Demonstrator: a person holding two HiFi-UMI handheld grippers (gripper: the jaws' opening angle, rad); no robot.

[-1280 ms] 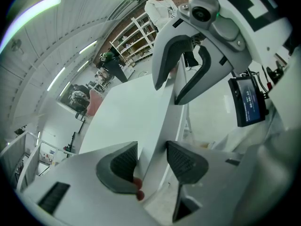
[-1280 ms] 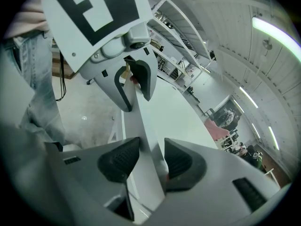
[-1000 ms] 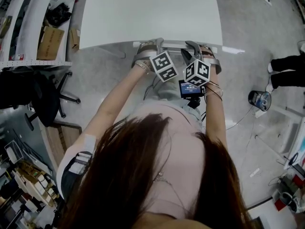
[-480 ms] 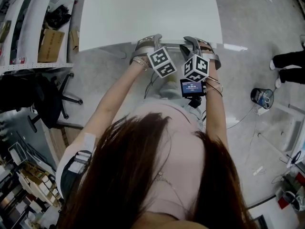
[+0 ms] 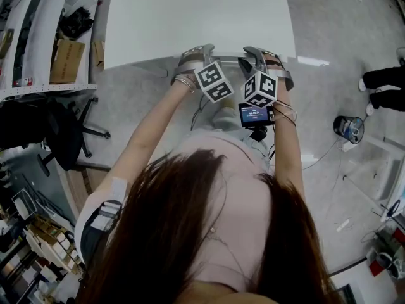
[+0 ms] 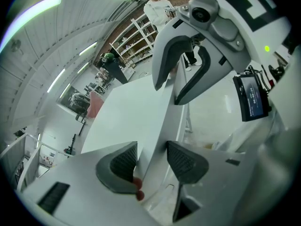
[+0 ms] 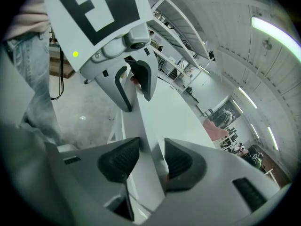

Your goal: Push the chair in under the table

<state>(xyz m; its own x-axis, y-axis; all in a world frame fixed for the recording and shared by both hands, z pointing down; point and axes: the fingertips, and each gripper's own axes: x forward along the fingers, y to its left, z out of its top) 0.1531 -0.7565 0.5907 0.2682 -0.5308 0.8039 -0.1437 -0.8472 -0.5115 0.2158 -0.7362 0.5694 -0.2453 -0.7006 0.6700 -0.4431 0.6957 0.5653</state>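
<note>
A white table (image 5: 196,18) fills the top of the head view. No chair stands at it in these frames. Both of my grippers are at its near edge, side by side. The left gripper (image 5: 195,54) has its jaws either side of the table's edge (image 6: 157,121), with the pads pressed on it. The right gripper (image 5: 259,56) clamps the same edge (image 7: 143,131) a short way to the right. Each gripper view shows its own jaws, left gripper (image 6: 149,160) and right gripper (image 7: 151,161), and the other gripper further along the edge.
A black office chair (image 5: 60,135) stands on the floor at the far left, beside shelves (image 5: 38,43) and a cardboard box (image 5: 66,56). A person's legs (image 5: 383,90) are at the right, with a round device (image 5: 347,130) and cables on the floor.
Both grippers have shifted slightly forward along with the table edge. The legs of the person at the right have moved a little.
</note>
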